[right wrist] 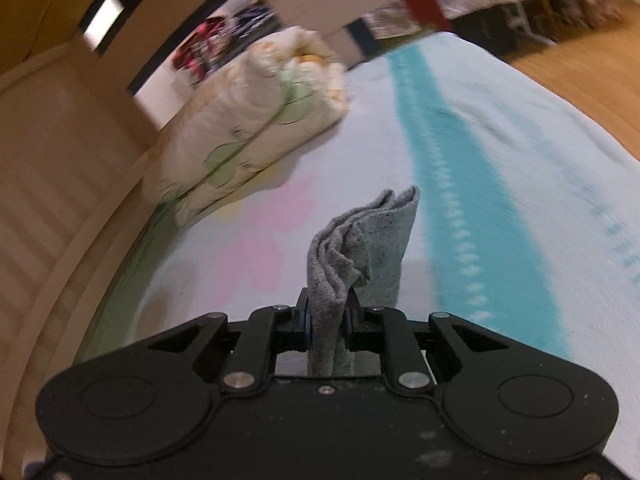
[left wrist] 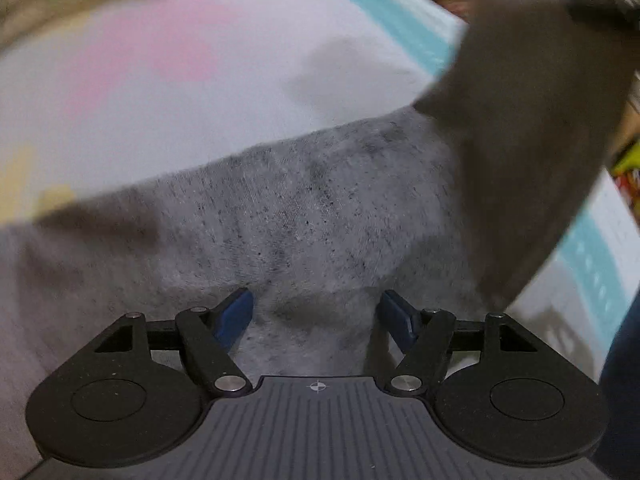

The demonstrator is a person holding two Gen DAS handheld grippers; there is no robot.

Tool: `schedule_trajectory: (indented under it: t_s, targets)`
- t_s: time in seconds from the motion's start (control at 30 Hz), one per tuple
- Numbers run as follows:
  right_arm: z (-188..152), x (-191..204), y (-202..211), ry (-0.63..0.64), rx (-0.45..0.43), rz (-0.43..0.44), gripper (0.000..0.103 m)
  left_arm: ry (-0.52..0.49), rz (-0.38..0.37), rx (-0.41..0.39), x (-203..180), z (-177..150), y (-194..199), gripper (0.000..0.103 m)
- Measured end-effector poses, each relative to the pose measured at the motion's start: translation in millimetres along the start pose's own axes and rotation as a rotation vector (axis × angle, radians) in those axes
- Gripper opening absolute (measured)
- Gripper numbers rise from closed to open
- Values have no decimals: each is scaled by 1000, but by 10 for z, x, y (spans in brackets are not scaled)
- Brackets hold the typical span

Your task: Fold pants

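Left wrist view: left gripper (left wrist: pixel 316 316) spread over grey knit pants (left wrist: pixel 280 208), pads clear of cloth. Right wrist view: right gripper (right wrist: pixel 328 320) pinching bunched pants fold at centre frame above pastel bedsheet (right wrist: pixel 500 152).

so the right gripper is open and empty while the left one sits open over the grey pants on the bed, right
Not quite. The right gripper is not open and empty: in the right wrist view its fingers are shut on a bunched fold of the grey pants. The rest holds: the left gripper sits open over the pants on the bed.
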State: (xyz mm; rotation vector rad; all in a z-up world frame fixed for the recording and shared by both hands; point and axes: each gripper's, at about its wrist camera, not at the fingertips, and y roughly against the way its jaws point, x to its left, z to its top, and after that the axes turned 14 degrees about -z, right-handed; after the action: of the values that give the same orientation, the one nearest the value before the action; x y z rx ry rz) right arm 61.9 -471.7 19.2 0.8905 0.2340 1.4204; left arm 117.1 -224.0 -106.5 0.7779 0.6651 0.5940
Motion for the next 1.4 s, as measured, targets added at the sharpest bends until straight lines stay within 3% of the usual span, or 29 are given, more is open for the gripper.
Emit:
schedule_trajectory:
  t_s: [0.13, 0.27, 0.4, 0.53, 0.63, 0.67, 0.8, 0.9, 0.97, 1.07, 1.2, 1.4]
  targets:
    - [-10, 685, 75, 104, 11, 46, 16, 136, -22, -80, 304, -165, 424, 68]
    - [-231, 1411, -18, 180, 43, 127, 16, 247, 44, -182, 766, -359, 1042, 69]
    - [-706, 2088, -347, 254, 105, 175, 16, 384, 120, -311, 1245, -661, 1714, 70]
    - [-1394, 2612, -803, 392, 168, 124, 17, 493, 175, -374, 1578, -955, 2095, 70]
    - [-1838, 2808, -1050, 490, 269, 95, 28, 530, 177, -364, 1630, -1047, 2132, 70]
    - [-1927, 2841, -1077, 520, 302, 93, 37, 536, 172, -360, 1634, -1068, 2147, 70]
    - [-1838, 2819, -851, 550, 283, 138, 57, 532, 138, -355, 1579, -989, 2027, 71]
    - [-1470, 2669, -676, 501, 244, 150, 61, 488, 106, -346, 1540, -879, 1913, 71]
    - [-1199, 2442, -602, 464, 227, 114, 61, 438, 86, -331, 1434, -800, 1825, 71]
    - [-866, 2121, -618, 464, 220, 5, 52, 364, 38, -288, 1248, -708, 1658, 72]
    - [-505, 1677, -774, 444, 271, -115, 19, 251, 9, -225, 995, -662, 1454, 72]
    - [-400, 1315, -1077, 355, 405, -134, 15, 215, 7, -99, 940, -792, 1205, 72]
